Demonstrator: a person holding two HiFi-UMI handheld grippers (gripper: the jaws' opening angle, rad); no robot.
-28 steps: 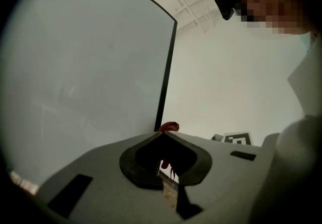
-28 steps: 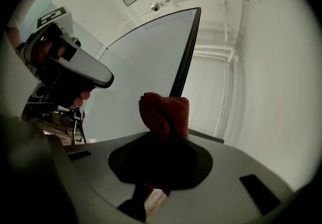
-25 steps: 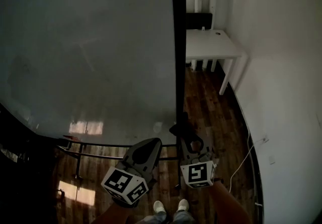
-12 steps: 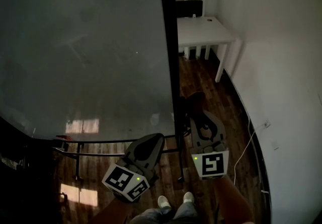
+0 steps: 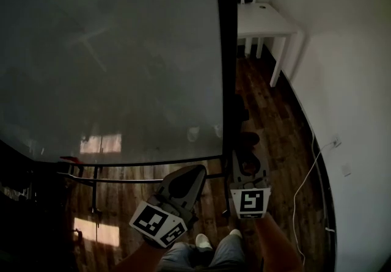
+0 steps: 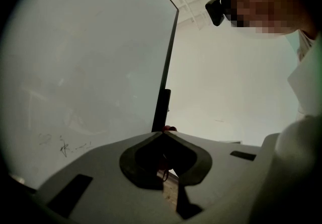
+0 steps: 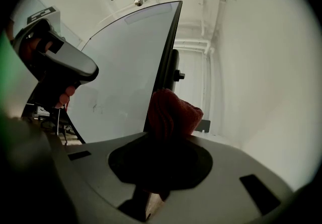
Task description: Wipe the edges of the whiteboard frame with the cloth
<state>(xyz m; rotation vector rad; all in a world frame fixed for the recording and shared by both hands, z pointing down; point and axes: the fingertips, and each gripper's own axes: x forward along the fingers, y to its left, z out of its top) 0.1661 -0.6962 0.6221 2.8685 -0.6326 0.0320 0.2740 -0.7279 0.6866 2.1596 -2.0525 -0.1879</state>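
**Whiteboard** (image 5: 122, 51): large, smooth, pale grey panel with faint pen traces, in a thin black frame (image 5: 227, 51).

**Cloth** (image 7: 173, 112): red, nubby and bunched. It is clamped between the right gripper's (image 7: 161, 137) jaws, at the frame's right vertical edge, low down.

**Left gripper** (image 6: 162, 133): grey plastic, jaws together, just beside the right gripper.

**Room:** dark wood plank floor (image 5: 269, 124), white table (image 5: 269, 20), white wall (image 5: 348, 81).

Right of frame edge (image 5: 227, 51): open floor strip (image 5: 269, 118) up to wall (image 5: 354, 81).
Far end: white table (image 5: 269, 20) blocks.
Under board: stand bars (image 5: 122, 180).
Floor: cable (image 5: 297, 197) near wall.
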